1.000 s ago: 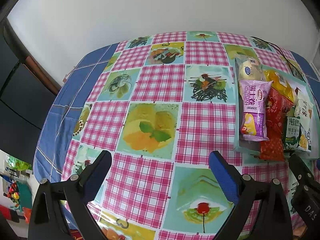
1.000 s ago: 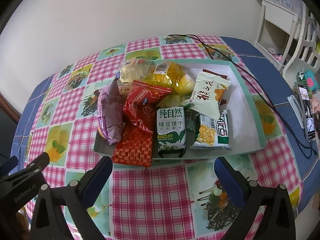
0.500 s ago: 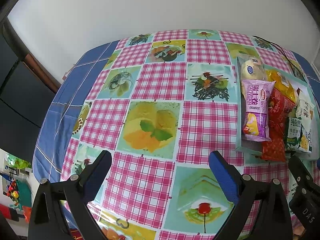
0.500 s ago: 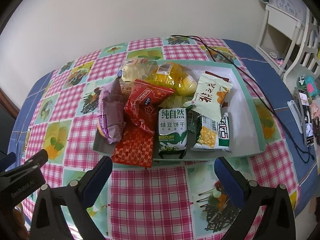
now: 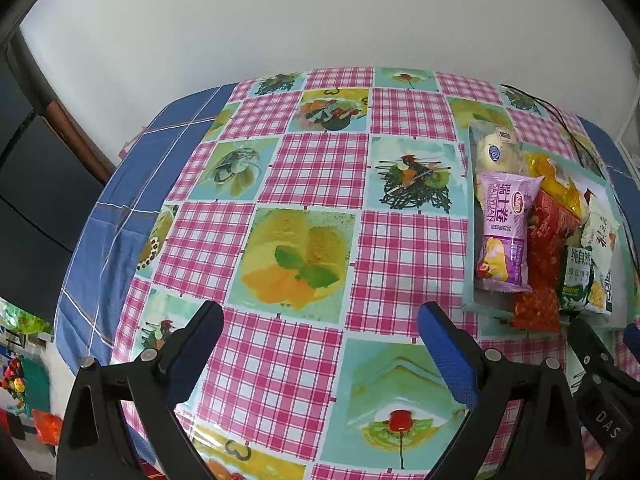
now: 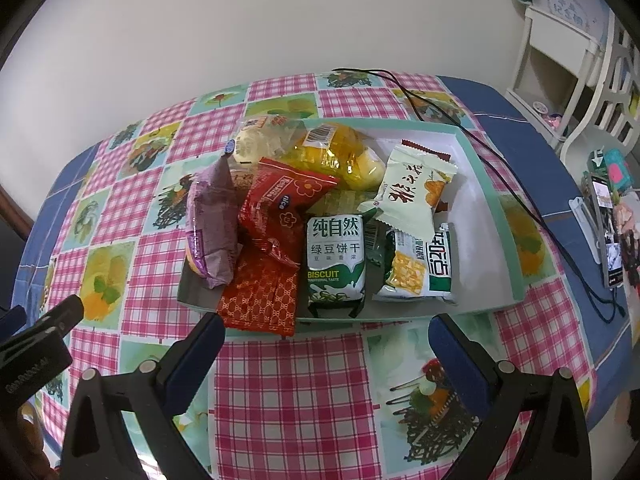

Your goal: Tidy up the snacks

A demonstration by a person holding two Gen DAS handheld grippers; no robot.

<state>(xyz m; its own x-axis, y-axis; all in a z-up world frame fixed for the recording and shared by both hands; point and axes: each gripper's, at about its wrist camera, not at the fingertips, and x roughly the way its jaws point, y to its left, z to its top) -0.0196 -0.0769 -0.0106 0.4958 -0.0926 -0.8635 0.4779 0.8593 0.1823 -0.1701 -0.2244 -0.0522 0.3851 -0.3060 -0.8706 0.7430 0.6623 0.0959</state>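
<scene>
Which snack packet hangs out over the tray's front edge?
The flat red packet with the orange lattice print; its lower end overhangs the tray's front rim onto the tablecloth.

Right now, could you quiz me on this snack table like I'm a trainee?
1. True or false: the right gripper is holding a snack.
2. Which packet hangs over the tray's near edge? A) red patterned packet B) purple packet C) yellow bag
3. Fill in: the English word on the green packet reads ____.

Key: 1. False; both it and the left gripper are open and empty. 2. A. 3. BISCUIT.
</scene>
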